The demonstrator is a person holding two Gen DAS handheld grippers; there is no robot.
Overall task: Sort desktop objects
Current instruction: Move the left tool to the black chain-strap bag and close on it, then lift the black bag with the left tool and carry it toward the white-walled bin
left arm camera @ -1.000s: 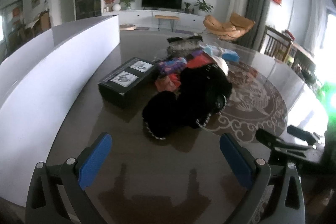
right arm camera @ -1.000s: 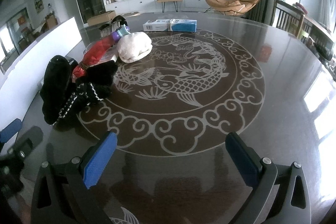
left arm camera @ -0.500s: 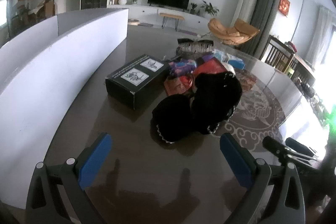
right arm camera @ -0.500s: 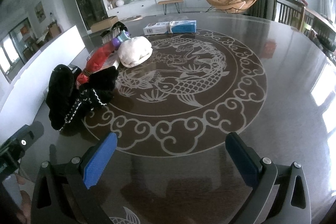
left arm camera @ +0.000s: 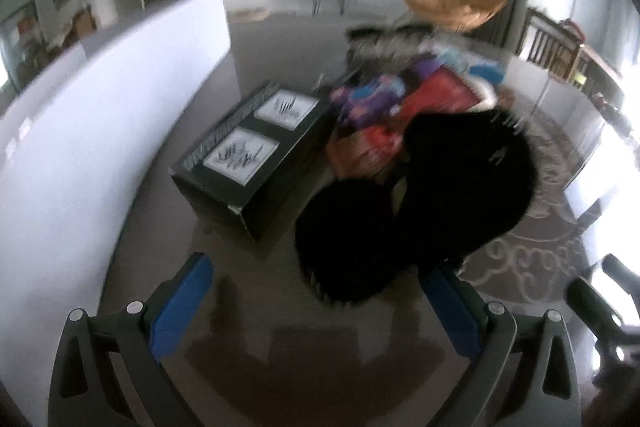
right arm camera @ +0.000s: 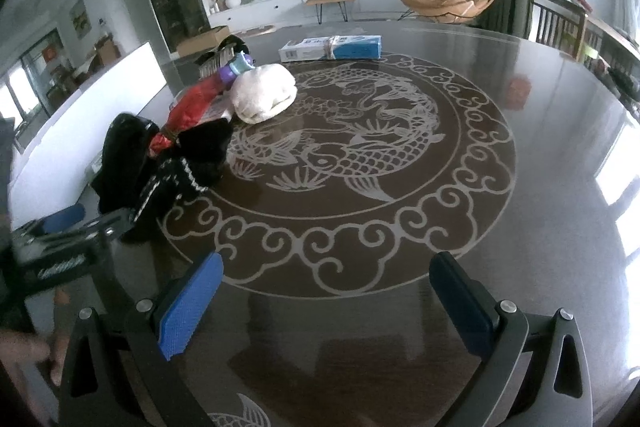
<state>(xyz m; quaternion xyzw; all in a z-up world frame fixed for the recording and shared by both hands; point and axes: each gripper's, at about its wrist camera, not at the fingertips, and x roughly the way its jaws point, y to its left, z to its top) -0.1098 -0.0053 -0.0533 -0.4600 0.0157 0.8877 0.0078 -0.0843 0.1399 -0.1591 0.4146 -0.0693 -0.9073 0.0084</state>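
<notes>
Left gripper [left arm camera: 316, 301]: jaws wide, empty. Right gripper [right arm camera: 326, 301]: jaws wide, empty. Black garment [left arm camera: 420, 203], 1 o'clock, close ahead on table [left arm camera: 248, 303]. Black box [left arm camera: 256, 151], 11 o'clock. Red umbrella [right arm camera: 192, 107] beyond. Tissue pack [right arm camera: 332, 47], farthest.

Bare table [right arm camera: 540, 187] rightward; black garment heap [left arm camera: 420, 203] and box [left arm camera: 256, 155] crowding left.

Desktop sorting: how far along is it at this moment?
Done: nothing looks sorted. The black garment, black box, red bundle, white cloth and blue-and-white box lie clustered along one side of the table.
In hand: nothing; the left hand-held gripper is open just short of the black garment, and the right hand-held gripper is open over bare table.
Left: everything.
</notes>
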